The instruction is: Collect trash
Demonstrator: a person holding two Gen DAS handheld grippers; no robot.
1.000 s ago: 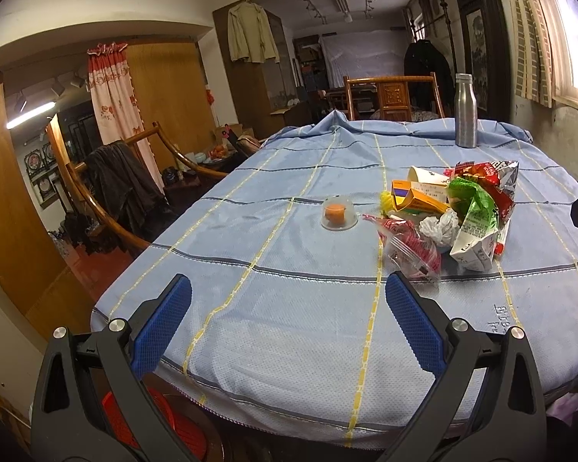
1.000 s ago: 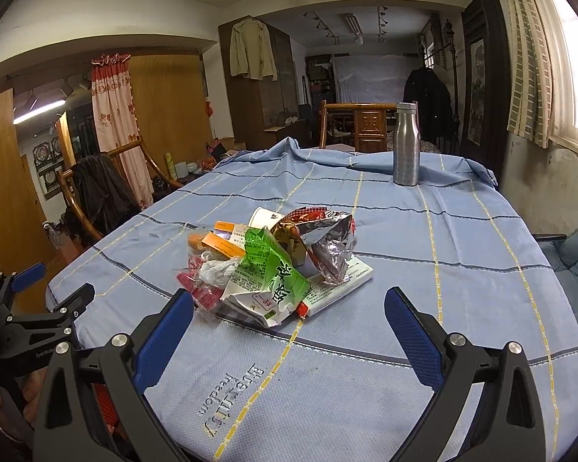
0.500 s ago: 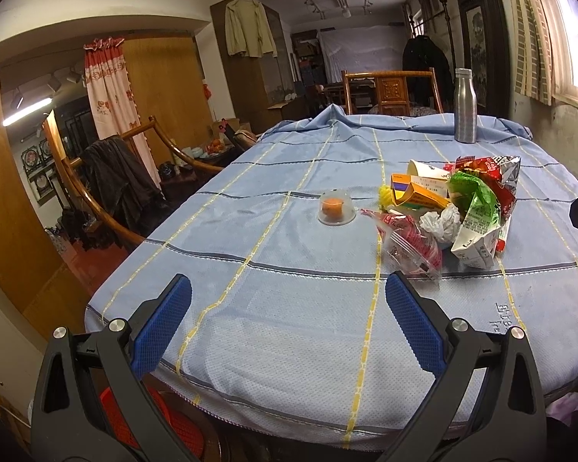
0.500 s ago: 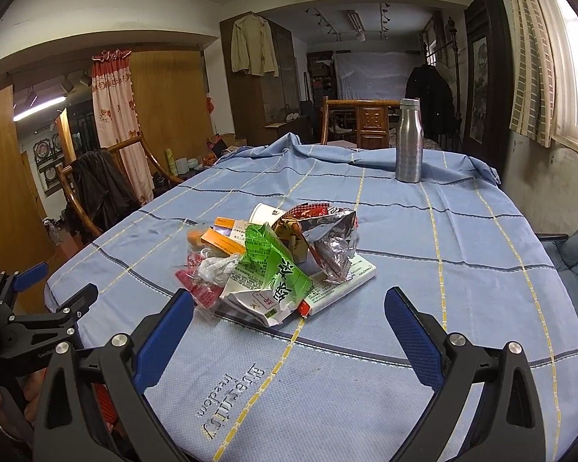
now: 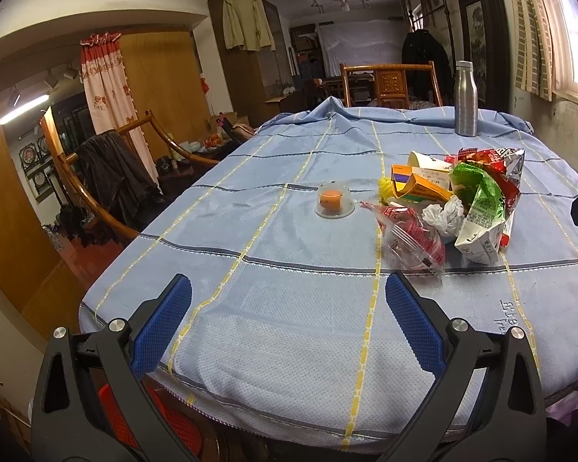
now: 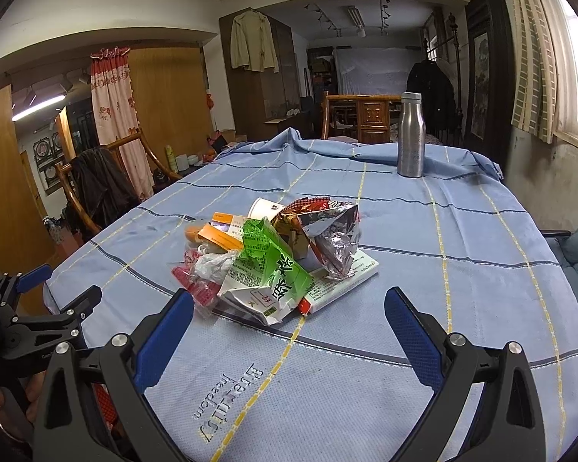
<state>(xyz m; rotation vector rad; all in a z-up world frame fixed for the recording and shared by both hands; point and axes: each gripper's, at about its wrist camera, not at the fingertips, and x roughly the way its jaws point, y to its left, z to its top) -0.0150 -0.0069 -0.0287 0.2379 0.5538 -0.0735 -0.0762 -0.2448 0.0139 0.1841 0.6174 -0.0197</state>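
A heap of trash [image 5: 454, 208] [image 6: 273, 258] lies on the blue tablecloth [image 5: 289, 308]: a green and white carton [image 6: 266, 281], a foil snack bag [image 6: 331, 238], orange boxes [image 5: 420, 188], a crumpled tissue [image 5: 443, 217] and a red and clear wrapper [image 5: 408, 238]. A clear plastic cup with something orange inside [image 5: 333, 204] stands apart, left of the heap. My left gripper [image 5: 285, 319] is open over the table's near edge, empty. My right gripper [image 6: 287, 331] is open just short of the carton, empty. The left gripper [image 6: 38, 300] also shows at the left of the right wrist view.
A steel bottle [image 5: 465, 98] [image 6: 410, 134] stands at the far side of the table. Wooden chairs [image 5: 108, 177] stand to the left and behind. A red basket [image 5: 162, 419] sits under the near edge.
The left wrist view has tilted and shifted slightly, so the table sits a little differently in frame. Both grippers remain open and the trash has not moved.
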